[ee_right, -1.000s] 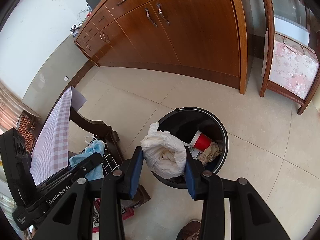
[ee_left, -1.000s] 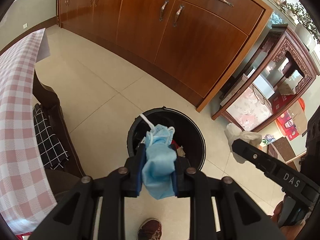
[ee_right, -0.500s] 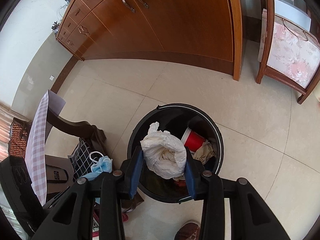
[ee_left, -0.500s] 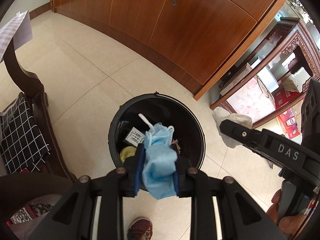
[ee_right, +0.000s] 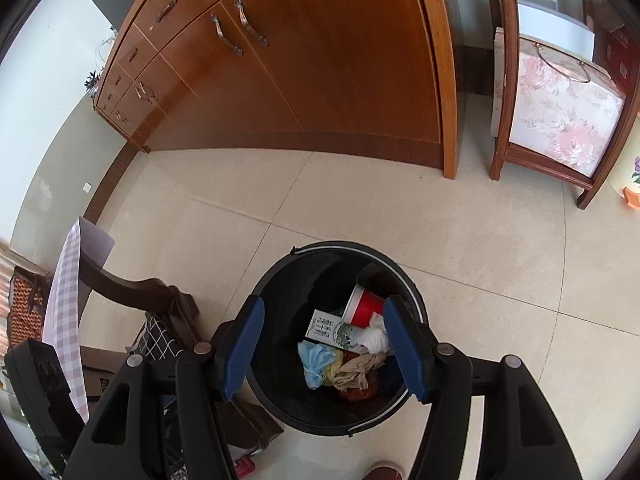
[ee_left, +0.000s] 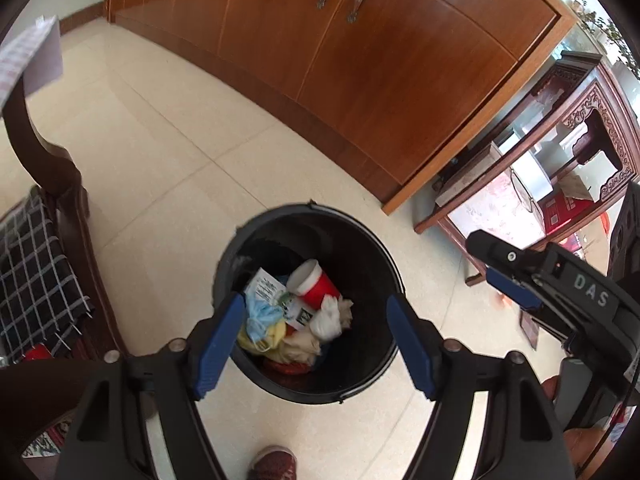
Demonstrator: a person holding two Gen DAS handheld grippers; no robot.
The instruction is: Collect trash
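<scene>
left tongs (ee_left: 316, 346): spread wide, hold nothing | right tongs (ee_right: 326, 348): spread wide, hold nothing | blue mask (ee_left: 260, 318) and white bag (ee_left: 326, 320): in black bin (ee_left: 372, 376)

"DAS" is printed in white on the right tool (ee_left: 516, 292).

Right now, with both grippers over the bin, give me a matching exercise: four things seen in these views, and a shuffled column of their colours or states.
Things:
1. left gripper
2. face mask
3. cup
4. trash bin

Colours or states:
A. red with a white rim, lying on its side
B. black, round, standing on the tiled floor
C. open, holding nothing
D. light blue, crumpled among the rubbish

Pairs: 1-C, 2-D, 3-A, 4-B
</scene>
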